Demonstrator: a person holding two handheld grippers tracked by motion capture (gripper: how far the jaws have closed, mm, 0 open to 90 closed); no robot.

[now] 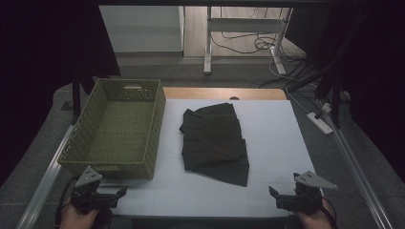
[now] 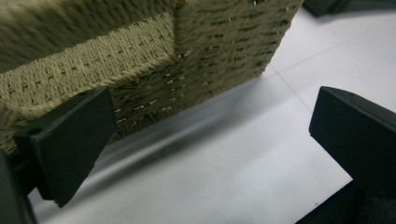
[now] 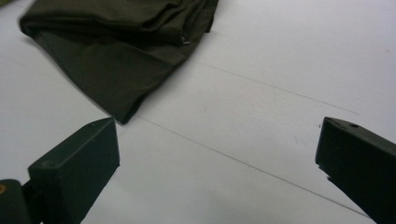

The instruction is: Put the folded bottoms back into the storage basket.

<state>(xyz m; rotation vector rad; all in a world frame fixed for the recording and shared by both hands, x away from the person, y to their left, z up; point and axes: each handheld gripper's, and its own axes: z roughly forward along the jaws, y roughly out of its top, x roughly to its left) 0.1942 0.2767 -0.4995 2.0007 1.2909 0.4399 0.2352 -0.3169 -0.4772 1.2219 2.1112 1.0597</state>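
Nothing is done yet: the folded cloth (image 1: 214, 142) lies mid-table, at three o'clock from the basket (image 1: 114, 164). Left tool (image 1: 120, 192) and right tool (image 1: 273, 193) gape empty at six o'clock.

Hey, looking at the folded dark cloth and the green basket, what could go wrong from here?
The folded dark cloth lies in loose layers, so a one-sided pinch may unfold it. The left gripper sits close to the woven basket corner and could nudge it. Both it and the right gripper are open and empty, with a far reach to the cloth.
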